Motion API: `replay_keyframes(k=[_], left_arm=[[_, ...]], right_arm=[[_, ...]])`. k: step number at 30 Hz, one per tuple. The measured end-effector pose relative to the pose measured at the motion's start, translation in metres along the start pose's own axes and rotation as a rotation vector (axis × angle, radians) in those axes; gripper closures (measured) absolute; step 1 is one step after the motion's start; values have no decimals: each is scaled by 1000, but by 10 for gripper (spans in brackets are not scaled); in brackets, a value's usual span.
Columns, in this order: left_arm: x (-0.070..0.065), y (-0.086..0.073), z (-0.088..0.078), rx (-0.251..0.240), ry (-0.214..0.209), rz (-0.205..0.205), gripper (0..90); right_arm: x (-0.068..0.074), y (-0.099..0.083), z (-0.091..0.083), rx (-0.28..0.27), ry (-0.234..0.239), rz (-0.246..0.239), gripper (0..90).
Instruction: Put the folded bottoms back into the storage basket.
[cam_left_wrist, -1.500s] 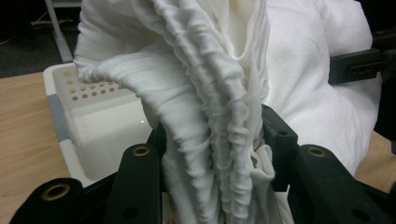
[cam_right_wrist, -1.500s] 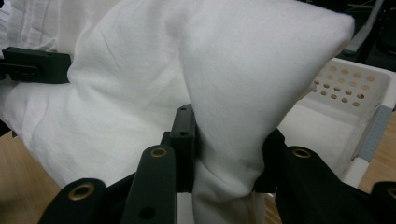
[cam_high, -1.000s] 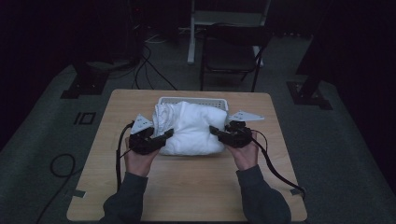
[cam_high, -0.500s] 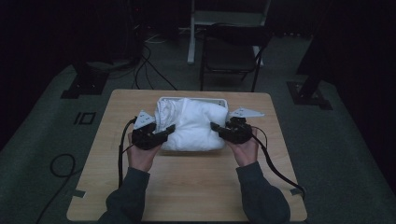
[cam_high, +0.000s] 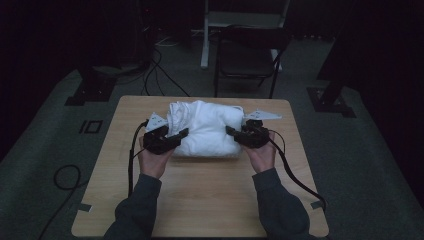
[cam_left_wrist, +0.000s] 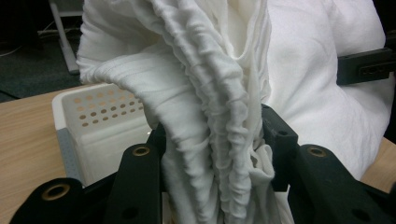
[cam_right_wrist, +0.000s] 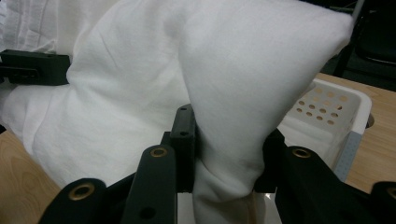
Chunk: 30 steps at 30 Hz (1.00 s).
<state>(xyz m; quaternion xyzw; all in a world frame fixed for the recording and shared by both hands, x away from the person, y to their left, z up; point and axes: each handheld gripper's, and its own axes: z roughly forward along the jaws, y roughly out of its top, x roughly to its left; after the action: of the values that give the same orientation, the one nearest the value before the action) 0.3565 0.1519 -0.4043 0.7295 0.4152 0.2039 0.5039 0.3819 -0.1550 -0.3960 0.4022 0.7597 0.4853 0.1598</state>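
A bulky white cloth bundle (cam_high: 207, 127) lies across the middle of the wooden table (cam_high: 200, 200), over a white perforated basket (cam_left_wrist: 100, 116). My left gripper (cam_high: 179, 136) is shut on the bundle's bunched, pleated left end (cam_left_wrist: 215, 154). At the other side my right gripper (cam_high: 234, 132) is shut on a smooth fold at the right end (cam_right_wrist: 231, 140). The basket (cam_right_wrist: 327, 116) also peeks out beyond the cloth in the right gripper view. Both hands hold the bundle between them, level with each other.
A dark chair (cam_high: 250, 55) and a white stand (cam_high: 235, 20) are behind the table's far edge. Cables (cam_high: 160, 75) run over the floor at the back left. Bare tabletop lies in front of the bundle, toward the person.
The bundle and both grippers have shifted a little away from the person, toward the far edge, and now cover more of the basket. Both grips are unchanged.
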Motion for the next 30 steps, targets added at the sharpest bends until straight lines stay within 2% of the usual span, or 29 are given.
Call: replay_keyframes(k=[21, 30], left_arm=[[11, 7, 21, 10, 5, 3, 589], [17, 10, 32, 25, 12, -9, 589]], right_arm=[[-14, 8, 15, 7, -23, -1, 686], [-20, 10, 23, 17, -37, 10, 686]])
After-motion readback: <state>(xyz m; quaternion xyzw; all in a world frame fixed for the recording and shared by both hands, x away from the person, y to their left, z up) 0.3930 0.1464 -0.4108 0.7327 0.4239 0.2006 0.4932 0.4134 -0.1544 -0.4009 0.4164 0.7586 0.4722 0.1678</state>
